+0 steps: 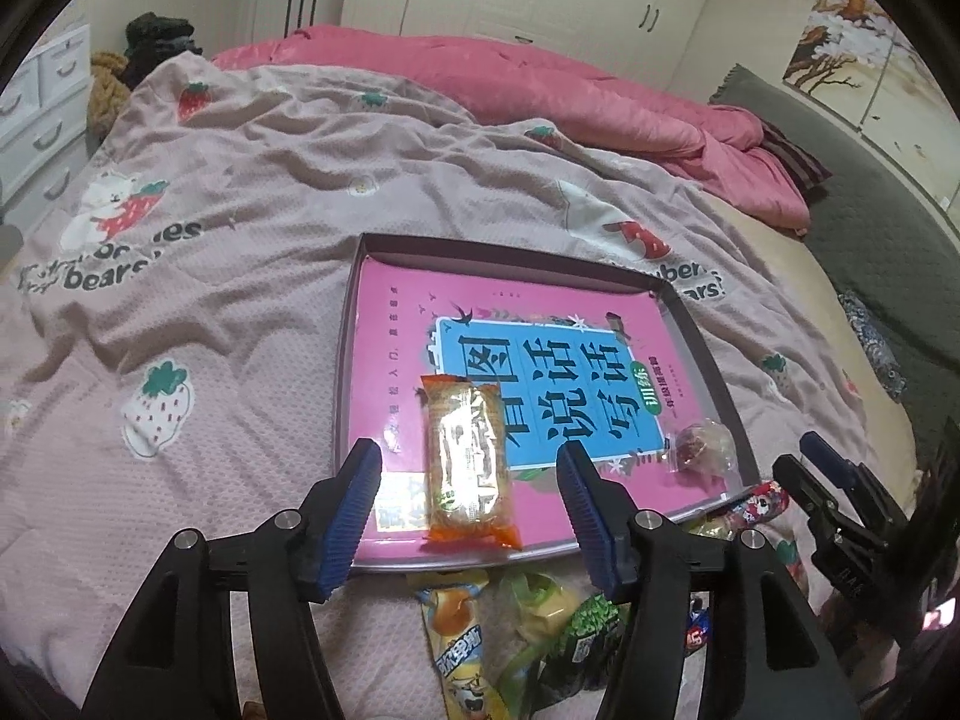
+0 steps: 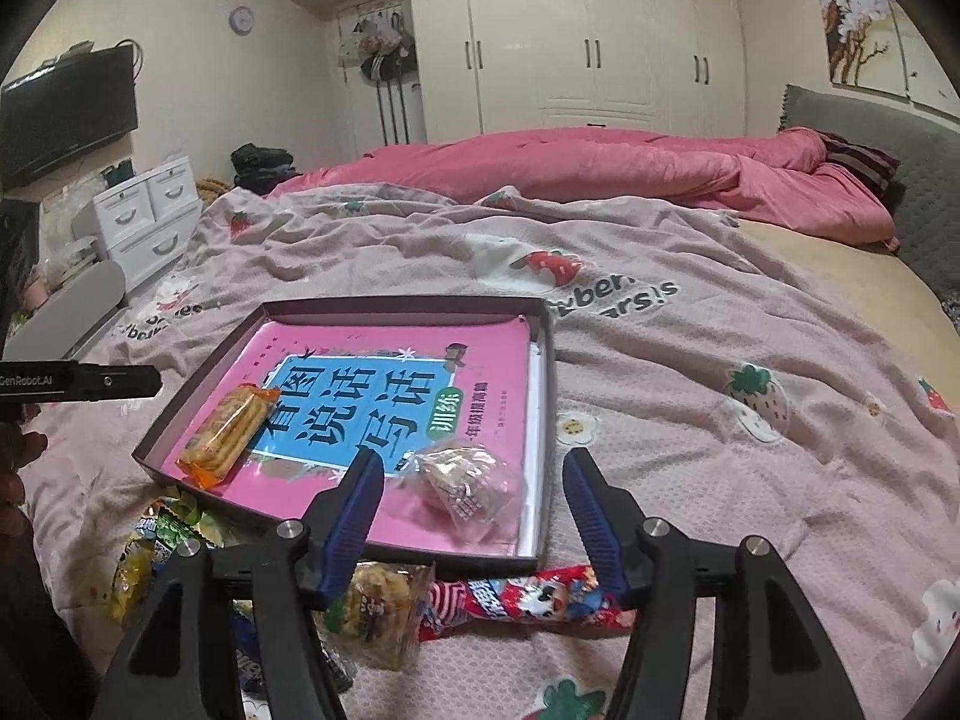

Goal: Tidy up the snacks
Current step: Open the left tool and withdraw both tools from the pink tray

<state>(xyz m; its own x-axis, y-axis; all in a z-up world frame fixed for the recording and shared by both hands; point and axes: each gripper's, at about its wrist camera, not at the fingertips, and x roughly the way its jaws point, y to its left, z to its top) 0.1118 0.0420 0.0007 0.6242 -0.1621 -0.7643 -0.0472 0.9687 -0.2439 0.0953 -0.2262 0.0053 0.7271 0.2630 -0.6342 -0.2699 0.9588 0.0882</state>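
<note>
Both grippers are open and hold nothing. The left gripper (image 1: 471, 510) hangs over the near edge of the tray (image 1: 690, 324), above an orange cracker pack (image 1: 468, 462). The right gripper (image 2: 471, 510) hangs near the tray's near right corner, by a clear crinkly sweet bag (image 2: 462, 489). Both snacks lie flat on the pink book (image 2: 390, 396) inside the tray, probably so they stay together. More bright snack packs (image 2: 522, 597) lie on the bedspread (image 2: 720, 480) just outside the near edge, probably waiting their turn.

bedroom with a big white wardrobe (image 2: 600, 42) along the back wall, tv (image 2: 66, 114) on the left, pink duvet (image 2: 600, 168) bunched on the bed (image 2: 810, 252)
</note>
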